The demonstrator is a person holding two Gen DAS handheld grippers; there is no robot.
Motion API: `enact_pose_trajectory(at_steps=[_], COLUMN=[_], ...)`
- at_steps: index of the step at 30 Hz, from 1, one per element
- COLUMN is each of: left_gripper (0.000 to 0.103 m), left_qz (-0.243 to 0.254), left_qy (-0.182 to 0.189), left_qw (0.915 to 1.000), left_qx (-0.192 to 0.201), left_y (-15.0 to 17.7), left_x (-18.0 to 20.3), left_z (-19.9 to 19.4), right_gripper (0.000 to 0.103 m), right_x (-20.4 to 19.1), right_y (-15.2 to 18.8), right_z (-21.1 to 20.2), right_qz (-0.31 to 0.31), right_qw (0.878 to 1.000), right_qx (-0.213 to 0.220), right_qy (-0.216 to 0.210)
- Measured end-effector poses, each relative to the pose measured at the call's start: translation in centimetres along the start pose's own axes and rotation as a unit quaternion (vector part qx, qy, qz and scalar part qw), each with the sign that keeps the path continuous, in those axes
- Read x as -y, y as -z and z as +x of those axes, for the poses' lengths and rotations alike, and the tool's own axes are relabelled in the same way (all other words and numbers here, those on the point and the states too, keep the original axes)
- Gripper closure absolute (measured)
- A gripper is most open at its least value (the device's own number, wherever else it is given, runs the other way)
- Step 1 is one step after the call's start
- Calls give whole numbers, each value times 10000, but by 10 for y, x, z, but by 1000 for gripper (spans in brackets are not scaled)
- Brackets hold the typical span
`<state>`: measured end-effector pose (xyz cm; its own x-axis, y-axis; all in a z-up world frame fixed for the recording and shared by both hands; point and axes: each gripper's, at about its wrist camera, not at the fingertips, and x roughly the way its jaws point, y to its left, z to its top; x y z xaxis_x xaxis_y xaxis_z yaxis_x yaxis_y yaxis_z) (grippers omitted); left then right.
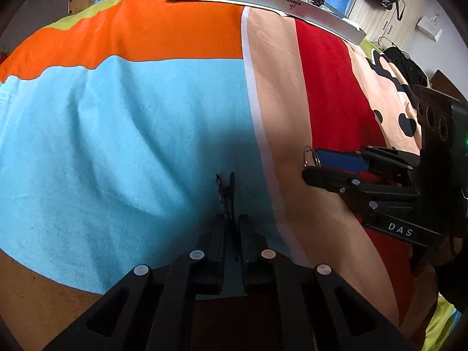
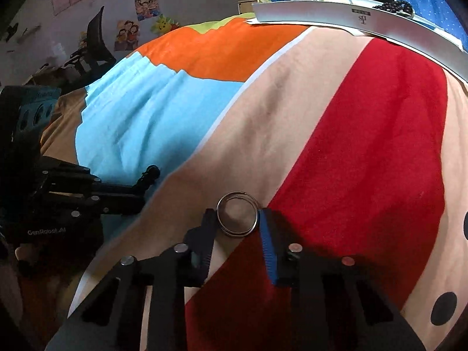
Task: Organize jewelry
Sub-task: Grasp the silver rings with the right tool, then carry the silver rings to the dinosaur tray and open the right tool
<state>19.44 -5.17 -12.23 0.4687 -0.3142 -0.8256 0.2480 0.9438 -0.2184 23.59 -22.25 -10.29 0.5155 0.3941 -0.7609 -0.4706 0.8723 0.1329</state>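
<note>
Covering the whole working area: a bedspread (image 1: 117, 131) in blocks of light blue, orange, beige and red, with black spots on the beige part at the right.

Item 1: left hand-held gripper (image 1: 229, 222), low over the blue block, clenched on a thin black hair clip (image 1: 225, 193). The clip's forked end sticks out ahead of the fingertips. In the right wrist view the same clip (image 2: 147, 177) projects from the gripper toward the blue-beige border.

Item 2: right hand-held gripper (image 2: 237, 219), over the beige and red stripes, grasping a set of thin silver rings (image 2: 237, 218) between a black finger and a blue-padded one. From the left wrist view the rings (image 1: 310, 156) show edge-on at the tip of the right hand-held gripper (image 1: 314, 163), clear of the cloth as far as can be told.

Item 3: a long silver-white tray (image 2: 365, 20) at the far edge of the bedspread, bearing a small printed logo. Dark beads (image 2: 393, 7) lie just behind its rim. Cables show beyond it.

Item 4: wall with cartoon posters (image 2: 146, 4), far left in the right wrist view.
</note>
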Motion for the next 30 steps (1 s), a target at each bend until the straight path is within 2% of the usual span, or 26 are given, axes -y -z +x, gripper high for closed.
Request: enact_pose_trajectory(at_steps=[6, 11, 19, 26, 30], left_gripper=[98, 98, 98, 98, 98], left_qz=[-85, -82, 77, 293, 413], left_qy=[39, -135, -170, -93, -75], left_qw=[10000, 9999, 9992, 9972, 9949], left_qx=[-10, 46, 352, 686, 915], left_y=[-1, 4, -4, -40, -83], left_x=[2, 7, 25, 39, 45], left_z=[-3, -10, -35, -52, -56], right_gripper=[76, 76, 76, 77, 77], right_x=[-2, -6, 0, 7, 17], right_y=[6, 18, 27, 20, 2], right_z=[-4, -16, -42, -62, -77], right_qz=[250, 452, 786, 821, 766], right_qw=[9995, 9986, 9952, 9930, 9918], right_qx=[51, 206, 573, 852, 1019], right_qy=[-182, -163, -130, -35, 31])
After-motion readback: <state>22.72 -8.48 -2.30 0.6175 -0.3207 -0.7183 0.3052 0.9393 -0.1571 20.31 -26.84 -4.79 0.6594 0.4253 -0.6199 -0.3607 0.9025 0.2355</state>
